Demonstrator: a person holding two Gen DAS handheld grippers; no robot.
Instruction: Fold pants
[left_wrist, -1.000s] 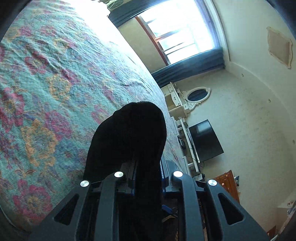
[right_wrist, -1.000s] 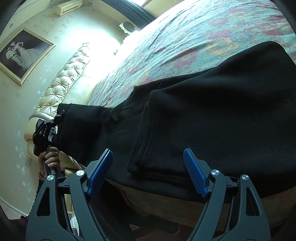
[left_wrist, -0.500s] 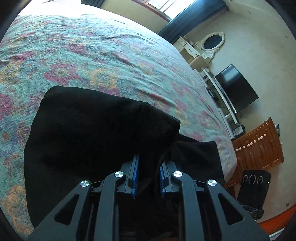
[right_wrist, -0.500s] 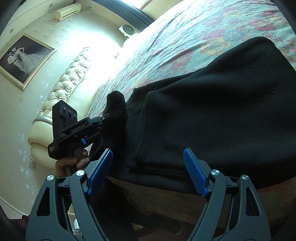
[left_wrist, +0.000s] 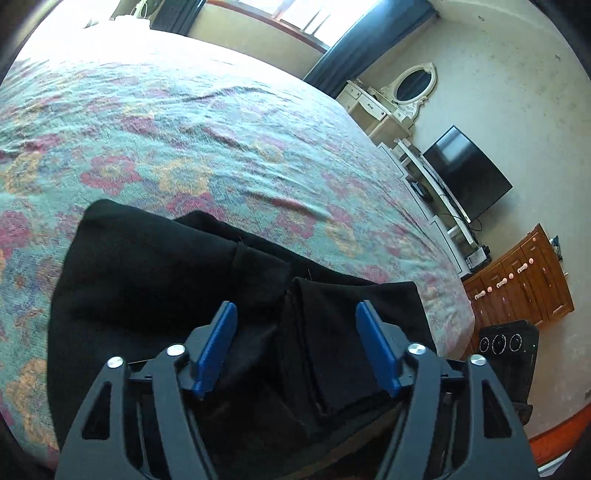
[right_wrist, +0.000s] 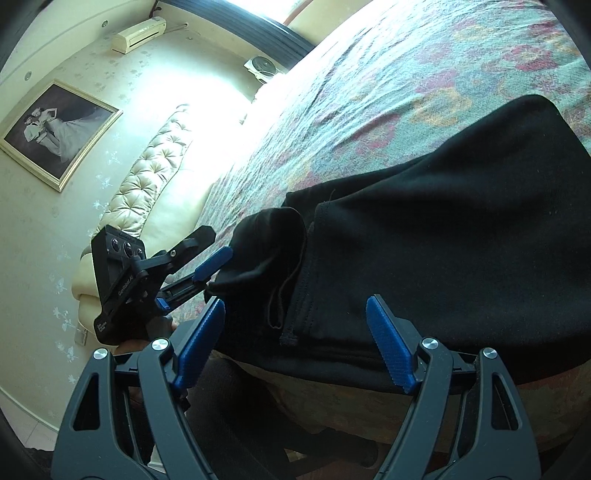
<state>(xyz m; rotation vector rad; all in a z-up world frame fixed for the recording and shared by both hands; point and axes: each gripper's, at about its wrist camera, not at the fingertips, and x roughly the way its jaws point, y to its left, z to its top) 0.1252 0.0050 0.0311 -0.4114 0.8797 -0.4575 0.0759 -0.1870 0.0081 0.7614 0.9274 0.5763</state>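
- Left claw (left_wrist: 295, 332) is opening, its blue pads (left_wrist: 216, 345) spread apart above the black pants (left_wrist: 147, 280); cloth lies between the jaws but neither pad presses on it.
- From the right wrist view, the left claw (right_wrist: 216, 273) sits just beside the bunched end of the pants (right_wrist: 424, 258), one blue pad near the cloth, and a hand (right_wrist: 147, 334) grips its handle from below.
- Right claw (right_wrist: 295, 343) stands wide open, its two blue pads (right_wrist: 391, 350) on either side of the hem of the pants without clamping anything.
- The pants lie folded over on the near edge of the bed (left_wrist: 221, 129), several layers stacked, with a stitched hem facing the right claw.
- A floral bedspread (right_wrist: 424, 74) in teal, red and yellow covers the bed on the far side of the pants.
- Beyond the bed, in the left wrist view, stand a white dressing table with an oval mirror (left_wrist: 413, 81), a dark television (left_wrist: 467, 182) and a wooden cabinet (left_wrist: 524, 273).
- At the head of the bed, in the right wrist view, are a tufted headboard (right_wrist: 147, 184), a framed photograph (right_wrist: 55, 133) on the wall and an air conditioner (right_wrist: 138, 33) above it.
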